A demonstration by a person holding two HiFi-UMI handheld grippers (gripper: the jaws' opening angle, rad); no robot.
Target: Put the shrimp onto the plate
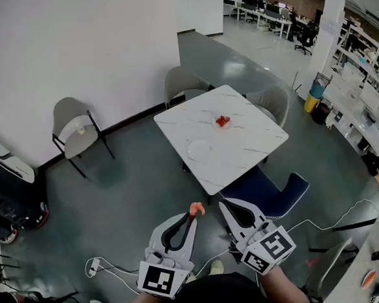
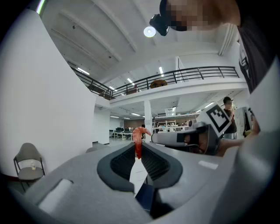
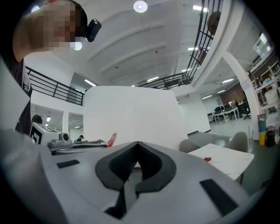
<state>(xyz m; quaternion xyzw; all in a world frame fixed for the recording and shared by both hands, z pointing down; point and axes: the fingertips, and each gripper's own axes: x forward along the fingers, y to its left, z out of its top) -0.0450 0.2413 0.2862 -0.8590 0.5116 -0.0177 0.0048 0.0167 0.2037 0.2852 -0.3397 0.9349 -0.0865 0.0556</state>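
Note:
My left gripper (image 1: 194, 213) is shut on an orange-red shrimp (image 1: 196, 208), held in the air well short of the white marble table (image 1: 241, 153). In the left gripper view the shrimp (image 2: 138, 139) sticks up from the closed jaw tips. My right gripper (image 1: 223, 205) is shut and holds nothing; its jaws meet in the right gripper view (image 3: 137, 144). On the table lies an empty white plate (image 1: 199, 149) near its left side. A clear dish with red shrimp (image 1: 222, 121) sits farther back, also seen small in the right gripper view (image 3: 208, 159).
A dark blue chair (image 1: 270, 190) stands at the table's near edge, grey chairs (image 1: 183, 83) behind it, and another grey chair (image 1: 75, 131) by the white wall. Cables (image 1: 110, 268) trail on the grey floor at my feet. A dark machine (image 1: 8, 193) stands at the left.

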